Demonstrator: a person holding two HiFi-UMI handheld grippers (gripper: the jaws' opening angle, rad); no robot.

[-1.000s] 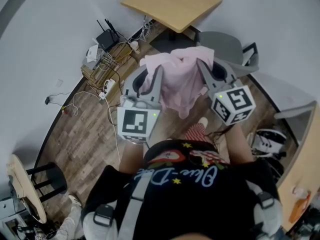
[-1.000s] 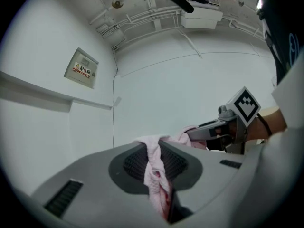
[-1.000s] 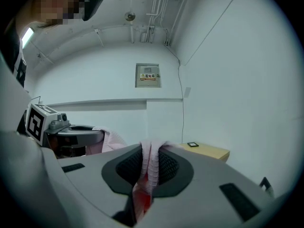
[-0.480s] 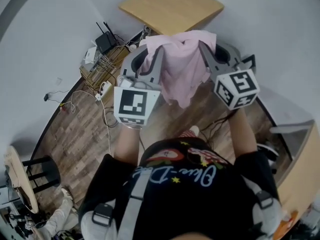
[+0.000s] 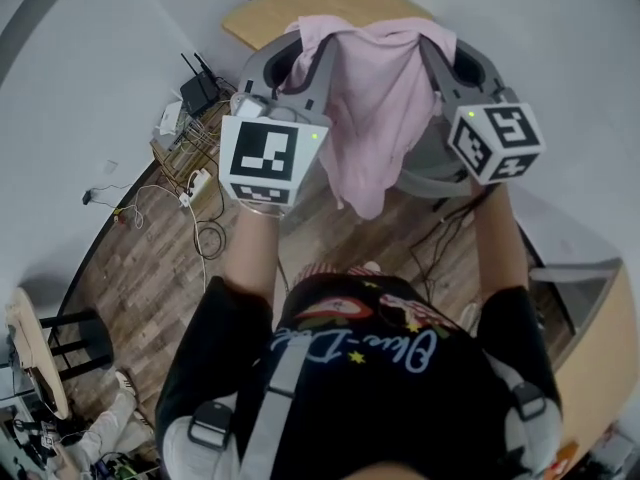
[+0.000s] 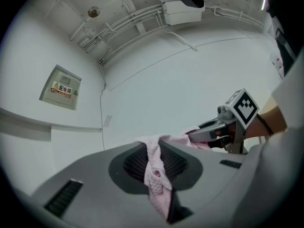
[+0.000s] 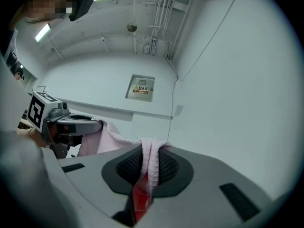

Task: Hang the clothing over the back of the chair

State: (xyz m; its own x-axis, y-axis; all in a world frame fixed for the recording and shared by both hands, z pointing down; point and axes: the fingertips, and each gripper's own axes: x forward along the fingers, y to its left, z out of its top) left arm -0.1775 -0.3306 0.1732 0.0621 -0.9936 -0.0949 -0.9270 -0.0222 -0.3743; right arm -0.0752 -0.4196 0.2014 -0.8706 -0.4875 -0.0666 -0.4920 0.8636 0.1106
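Observation:
A pink garment (image 5: 375,108) hangs spread between my two grippers, held up high in front of the person. My left gripper (image 5: 305,48) is shut on its left top edge, with the cloth (image 6: 155,175) bunched between the jaws. My right gripper (image 5: 440,53) is shut on the right top edge, and a fold of the pink cloth (image 7: 151,163) is pinched there. Each gripper view shows the other gripper, the right one (image 6: 209,134) and the left one (image 7: 90,125), against the white wall. Of the grey chair (image 5: 428,168), only a part shows below the garment; the rest is hidden behind it.
A wooden table (image 5: 262,23) stands by the wall beyond the garment. A low rack with a router and cables (image 5: 192,98) sits at the left wall. A round stool (image 5: 50,343) is at bottom left, and a wooden cabinet edge (image 5: 595,328) is at the right.
Both grippers have risen and moved forward together with the pink garment stretched between them. It now covers most of the chair and part of the table.

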